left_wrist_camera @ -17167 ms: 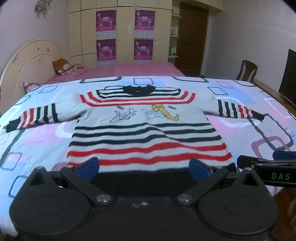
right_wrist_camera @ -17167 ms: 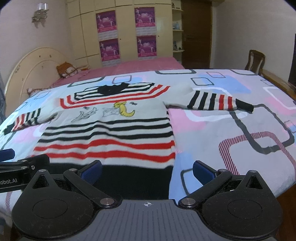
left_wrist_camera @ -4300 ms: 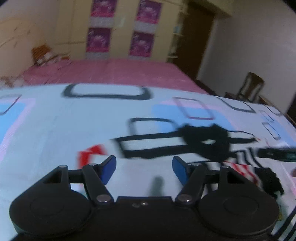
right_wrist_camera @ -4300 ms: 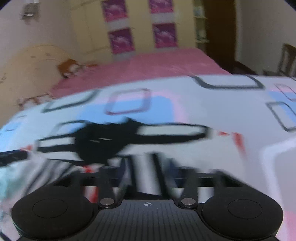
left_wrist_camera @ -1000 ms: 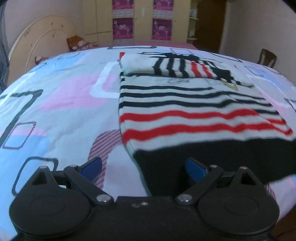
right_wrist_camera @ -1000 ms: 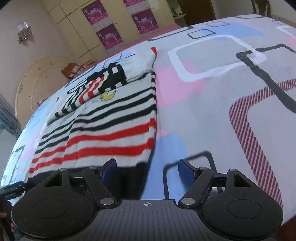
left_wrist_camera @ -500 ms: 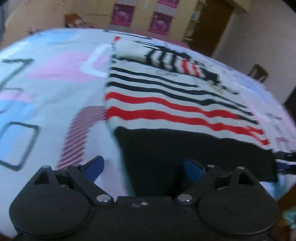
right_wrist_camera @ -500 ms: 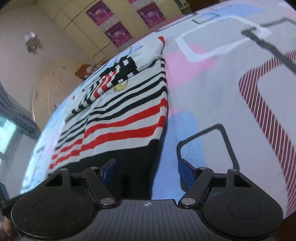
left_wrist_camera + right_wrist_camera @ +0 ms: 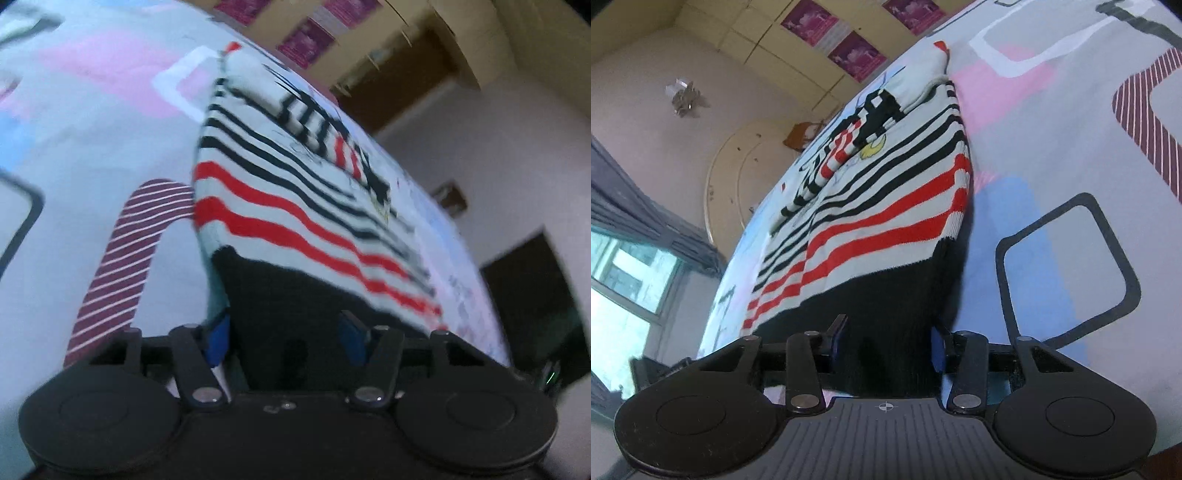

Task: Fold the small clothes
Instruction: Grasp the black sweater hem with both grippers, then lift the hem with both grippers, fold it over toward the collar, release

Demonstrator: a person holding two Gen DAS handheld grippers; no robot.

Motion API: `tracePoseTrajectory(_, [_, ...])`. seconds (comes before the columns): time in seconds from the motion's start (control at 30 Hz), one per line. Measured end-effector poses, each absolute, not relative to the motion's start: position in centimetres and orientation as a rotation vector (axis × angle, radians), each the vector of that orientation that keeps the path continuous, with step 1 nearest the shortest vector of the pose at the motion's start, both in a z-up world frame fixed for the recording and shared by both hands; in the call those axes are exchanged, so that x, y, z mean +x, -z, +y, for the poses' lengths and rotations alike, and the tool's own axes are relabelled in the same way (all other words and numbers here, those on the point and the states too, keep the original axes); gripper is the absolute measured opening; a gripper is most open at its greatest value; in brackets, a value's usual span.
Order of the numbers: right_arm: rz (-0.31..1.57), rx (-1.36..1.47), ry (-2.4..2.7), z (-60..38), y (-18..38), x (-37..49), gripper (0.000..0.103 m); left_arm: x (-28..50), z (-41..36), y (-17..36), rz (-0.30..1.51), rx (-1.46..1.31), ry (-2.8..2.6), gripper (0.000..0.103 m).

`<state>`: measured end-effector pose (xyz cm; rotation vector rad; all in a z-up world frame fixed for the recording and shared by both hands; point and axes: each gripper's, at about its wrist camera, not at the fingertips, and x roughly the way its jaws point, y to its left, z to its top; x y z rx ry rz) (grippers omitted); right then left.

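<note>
The striped sweater (image 9: 280,192) lies on the bed with both sleeves folded across its chest. It is white with black and red stripes and a black hem band. My left gripper (image 9: 284,339) straddles the hem's left corner; the black band runs between its blue pads, which stand apart. My right gripper (image 9: 886,343) straddles the hem's right corner of the sweater (image 9: 886,206) the same way, its pads still apart. Both views are tilted and the left one is blurred.
The bed cover (image 9: 1071,206) is pale with pink, blue and dark outlined squares. A headboard (image 9: 738,162), cupboards with purple posters (image 9: 857,55) and a window (image 9: 624,280) stand beyond. A dark doorway (image 9: 535,295) is at the right.
Both grippers have dropped low and slid onto the hem corners, tilting as they went. Their jaws have narrowed around the black band since half a second ago.
</note>
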<state>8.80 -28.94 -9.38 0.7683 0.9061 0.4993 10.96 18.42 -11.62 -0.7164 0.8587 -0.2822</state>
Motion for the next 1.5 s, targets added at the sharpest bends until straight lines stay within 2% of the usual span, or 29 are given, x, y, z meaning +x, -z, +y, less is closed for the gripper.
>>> tracePoseTrajectory(0.03, [0.904, 0.789, -0.498, -29.0, 9.5, 9.0, 0.045, 11.4, 18.7, 11.9, 0.847, -0.752, 0.282, 0.058])
tracePoseTrajectory(0.13, [0.914, 0.822, -0.508, -29.2, 9.8, 10.3, 0.031, 12.8, 18.8, 12.4, 0.831, -0.814, 0.298, 0.058])
tracePoseTrajectory(0.27, [0.932, 0.830, -0.529, -29.2, 9.9, 10.6, 0.029, 12.9, 17.7, 12.5, 0.864, -0.828, 0.371, 0.057])
tracePoseTrajectory(0.33, [0.941, 0.823, -0.550, -29.3, 9.8, 10.2, 0.029, 12.3, 17.4, 12.4, 0.863, -0.789, 0.361, 0.051])
tracePoseTrajectory(0.43, [0.949, 0.786, -0.537, -29.1, 9.7, 10.3, 0.028, 12.6, 17.8, 13.2, 0.860, -0.818, 0.312, 0.033])
tracePoseTrajectory(0.5, [0.963, 0.777, -0.509, -29.0, 9.7, 11.0, 0.016, 13.1, 17.8, 13.3, 0.861, -0.809, 0.285, 0.019])
tracePoseTrajectory(0.53, [0.973, 0.752, -0.500, -28.8, 9.6, 11.3, 0.005, 13.2, 17.5, 13.2, 0.859, -0.790, 0.267, 0.012])
tracePoseTrajectory(0.57, [0.976, 0.726, -0.503, -28.6, 9.4, 11.4, 0.005, 13.1, 17.3, 13.0, 0.846, -0.776, 0.254, 0.006])
tracePoseTrajectory(0.67, [0.893, 0.722, -0.576, -29.3, 7.6, 10.4, 0.005, 10.8, 18.1, 11.3, 0.662, -0.848, 0.285, 0.006])
tracePoseTrajectory(0.73, [0.849, 0.742, -0.563, -30.4, 6.9, 9.8, 0.005, 10.5, 18.2, 11.6, 0.693, -0.818, 0.233, 0.006])
tracePoseTrajectory(0.8, [0.904, 0.701, -0.502, -30.4, 8.1, 10.1, 0.004, 11.4, 17.9, 13.3, 0.815, -0.784, 0.172, 0.006])
tracePoseTrajectory(0.87, [0.975, 0.706, -0.466, -30.1, 9.6, 10.7, 0.004, 11.5, 18.2, 13.6, 0.796, -0.839, 0.165, 0.005])
tracePoseTrajectory(1.1, [0.833, 0.774, -0.481, -31.6, 6.0, 11.8, 0.005, 12.0, 18.5, 10.7, 0.662, -0.893, 0.179, 0.005])
tracePoseTrajectory(1.3, [0.701, 0.768, -0.513, -31.2, 0.1, 17.7, 0.005, 16.6, 18.6, 4.9, 0.503, -0.867, 0.247, 0.005])
tracePoseTrajectory(1.5, [0.594, 0.825, -0.501, -30.7, -4.4, 26.6, 0.005, 25.9, 19.2, 0.6, 0.413, -0.851, 0.314, 0.006])
